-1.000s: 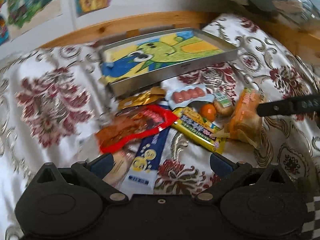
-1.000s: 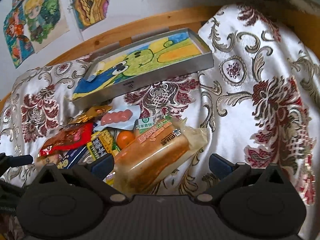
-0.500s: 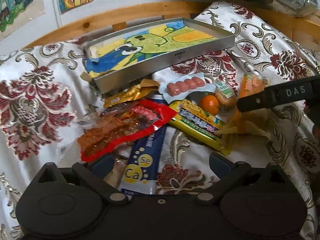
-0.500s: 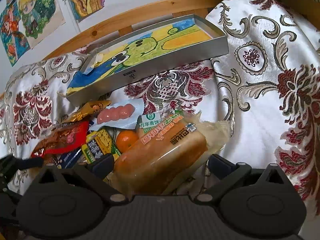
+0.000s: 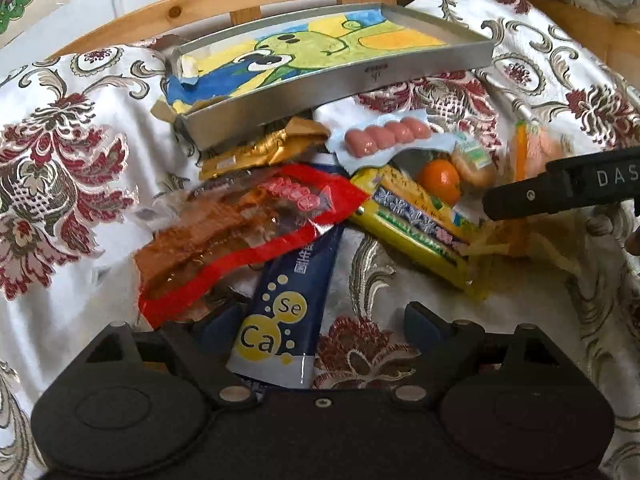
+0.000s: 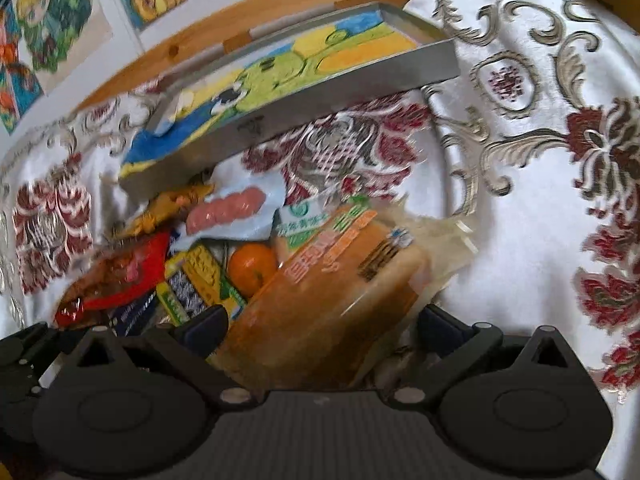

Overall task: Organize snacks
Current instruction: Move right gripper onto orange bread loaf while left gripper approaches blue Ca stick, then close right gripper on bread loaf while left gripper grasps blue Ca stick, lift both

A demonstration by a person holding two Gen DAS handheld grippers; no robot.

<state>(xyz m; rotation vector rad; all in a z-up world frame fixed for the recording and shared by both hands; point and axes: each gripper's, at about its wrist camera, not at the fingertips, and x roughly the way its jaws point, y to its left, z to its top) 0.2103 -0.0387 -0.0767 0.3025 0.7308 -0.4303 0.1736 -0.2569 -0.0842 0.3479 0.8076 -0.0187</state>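
A pile of snacks lies on the flowered cloth in front of a metal tray (image 5: 360, 80) lined with a drawing. My left gripper (image 5: 320, 324) is open, low over the near end of a navy "Se Ca" packet (image 5: 280, 312). Beside it lie a red packet (image 5: 240, 236) and a yellow packet (image 5: 416, 232). Farther back are an orange (image 5: 440, 180), a sausage pack (image 5: 384, 138) and a gold wrapper (image 5: 260, 152). My right gripper (image 6: 320, 328) is open, its fingers on either side of a bagged bread loaf (image 6: 332, 288). In the left wrist view one right finger (image 5: 560, 196) crosses the blurred loaf (image 5: 532, 152).
The tray (image 6: 304, 112) sits tilted at the back against a wooden rail (image 5: 240, 4). Drawings hang on the wall (image 6: 60, 20) behind. Bare flowered cloth (image 6: 540, 200) spreads to the right of the pile. My left gripper's body (image 6: 24, 344) shows at the lower left of the right wrist view.
My right gripper has pushed forward so the bread loaf now fills the gap between its fingers. My left gripper has moved closer to the navy packet.
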